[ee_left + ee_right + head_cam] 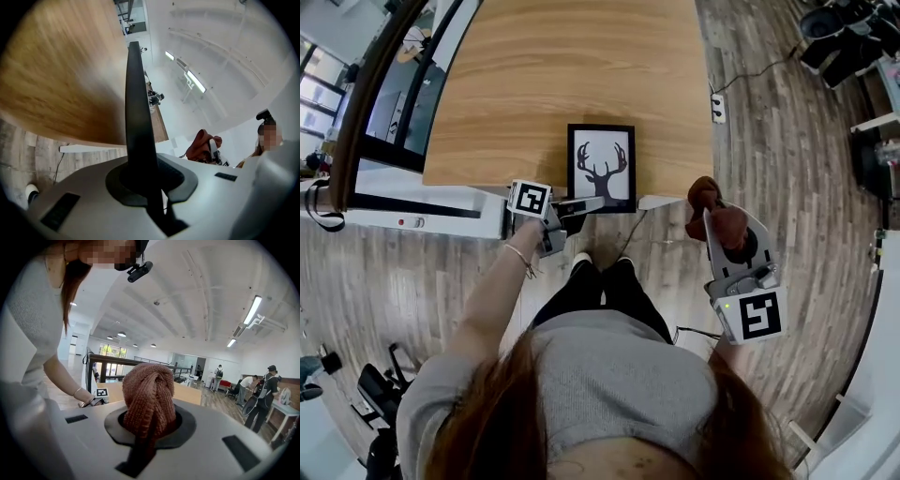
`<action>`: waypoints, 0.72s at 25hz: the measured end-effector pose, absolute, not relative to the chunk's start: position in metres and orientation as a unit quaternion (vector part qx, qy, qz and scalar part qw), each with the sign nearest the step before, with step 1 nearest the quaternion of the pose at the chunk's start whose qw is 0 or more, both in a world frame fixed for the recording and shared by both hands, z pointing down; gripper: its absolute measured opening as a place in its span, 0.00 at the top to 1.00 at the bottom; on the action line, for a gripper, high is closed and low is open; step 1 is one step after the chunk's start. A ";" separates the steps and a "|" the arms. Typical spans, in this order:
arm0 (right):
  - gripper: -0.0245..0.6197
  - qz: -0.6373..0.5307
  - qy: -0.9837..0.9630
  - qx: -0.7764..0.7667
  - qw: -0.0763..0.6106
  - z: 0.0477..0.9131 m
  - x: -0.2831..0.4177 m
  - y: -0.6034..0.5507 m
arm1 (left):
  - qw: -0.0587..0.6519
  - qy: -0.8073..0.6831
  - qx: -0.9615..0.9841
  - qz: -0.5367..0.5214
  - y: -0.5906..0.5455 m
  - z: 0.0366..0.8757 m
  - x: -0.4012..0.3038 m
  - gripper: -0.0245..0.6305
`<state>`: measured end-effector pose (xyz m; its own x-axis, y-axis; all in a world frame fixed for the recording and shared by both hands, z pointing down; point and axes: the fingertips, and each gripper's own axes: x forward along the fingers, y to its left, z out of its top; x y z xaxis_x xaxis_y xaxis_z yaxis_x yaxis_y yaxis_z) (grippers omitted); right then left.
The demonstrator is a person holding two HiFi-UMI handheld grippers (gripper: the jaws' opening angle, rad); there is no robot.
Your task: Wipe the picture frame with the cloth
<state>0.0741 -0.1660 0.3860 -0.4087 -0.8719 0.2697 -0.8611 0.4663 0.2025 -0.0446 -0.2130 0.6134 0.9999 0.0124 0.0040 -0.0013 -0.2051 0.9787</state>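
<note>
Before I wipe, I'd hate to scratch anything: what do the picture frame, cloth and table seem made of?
Picture frame: thin black matte border, wood or plastic, unclear which.
Cloth: rust-brown nubby loops, probably terry or microfibre, soft-looking.
Table: pale wood grain, smooth satin top, veneer or laminate possibly.

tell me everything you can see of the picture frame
The picture frame is a thin black rectangle around a white sheet that shows a dark antlered deer head. Its face points up, and it sits at the near edge of the wooden table. The left gripper is shut on its near left corner. Whether it rests flat on the table I cannot tell.
</note>
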 end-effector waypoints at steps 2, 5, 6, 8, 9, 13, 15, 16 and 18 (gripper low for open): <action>0.89 -0.003 -0.836 0.517 0.182 0.394 0.075 -0.164 | 0.617 -0.001 0.786 0.031 -0.217 0.628 -0.047 0.90; 0.89 0.006 -0.833 0.524 0.177 0.395 0.069 -0.159 | 0.640 0.011 0.768 0.009 -0.218 0.626 -0.045 0.90; 0.89 0.007 -0.832 0.526 0.175 0.395 0.067 -0.157 | 0.650 0.015 0.760 -0.004 -0.219 0.625 -0.044 0.90; 0.89 0.010 -0.830 0.529 0.175 0.398 0.063 -0.153 | 0.661 0.022 0.749 -0.021 -0.220 0.624 -0.043 0.90; 0.89 0.013 -0.830 0.529 0.177 0.400 0.061 -0.152 | 0.663 0.022 0.748 -0.024 -0.221 0.626 -0.044 0.90; 0.89 0.023 -0.826 0.536 0.174 0.402 0.055 -0.151 | 0.661 0.026 0.750 -0.020 -0.222 0.632 -0.045 0.90; 0.89 0.023 -0.826 0.536 0.172 0.402 0.052 -0.151 | 0.660 0.034 0.750 -0.018 -0.223 0.633 -0.044 0.90; 0.89 0.021 -0.827 0.533 0.175 0.404 0.051 -0.150 | 0.659 0.037 0.751 -0.017 -0.223 0.633 -0.044 0.90; 0.89 0.021 -0.827 0.534 0.174 0.405 0.050 -0.148 | 0.658 0.041 0.752 -0.016 -0.222 0.633 -0.044 0.90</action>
<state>0.0499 -0.1478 0.4046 -0.3681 -0.8764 0.3104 -0.8909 0.4280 0.1519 -0.0439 -0.2221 0.6326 0.9961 0.0407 -0.0785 0.0832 -0.1319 0.9878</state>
